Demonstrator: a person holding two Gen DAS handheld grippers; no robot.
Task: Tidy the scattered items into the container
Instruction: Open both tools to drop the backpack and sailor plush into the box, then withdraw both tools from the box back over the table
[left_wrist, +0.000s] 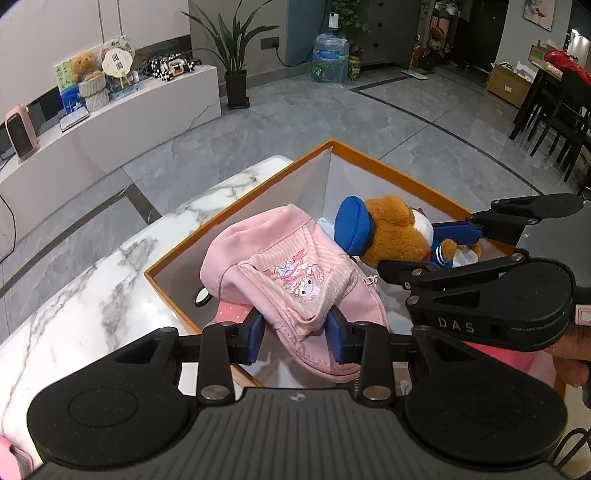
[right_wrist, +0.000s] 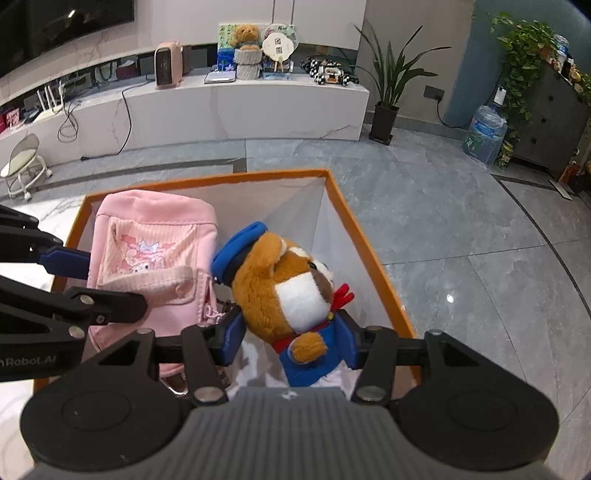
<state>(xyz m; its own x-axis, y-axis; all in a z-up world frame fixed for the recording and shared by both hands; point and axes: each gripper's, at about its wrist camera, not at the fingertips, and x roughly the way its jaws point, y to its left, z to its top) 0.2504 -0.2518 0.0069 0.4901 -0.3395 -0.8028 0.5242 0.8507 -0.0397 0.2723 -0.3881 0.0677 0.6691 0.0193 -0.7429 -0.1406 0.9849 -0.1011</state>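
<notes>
An orange-rimmed box (left_wrist: 240, 210) (right_wrist: 207, 177) with white inner walls stands on a marble table (left_wrist: 92, 314). My left gripper (left_wrist: 297, 338) (right_wrist: 110, 282) holds a pink cartoon-print bag (left_wrist: 280, 258) (right_wrist: 155, 229) over the box's left half, its blue pads against the bag's folded lower end. My right gripper (right_wrist: 291, 341) (left_wrist: 421, 251) has its pads on the blue-clothed body of a brown plush bear (right_wrist: 280, 280) (left_wrist: 395, 232) with a blue cap. The bear is inside the box's right half, close beside the bag.
Pink items (left_wrist: 509, 360) lie on the box floor under the grippers. A person's hand (left_wrist: 569, 354) grips the right tool. The table's curved edge drops to a grey tiled floor (right_wrist: 461, 240) just beyond the box. Another pink object (left_wrist: 7, 454) sits at the near left corner.
</notes>
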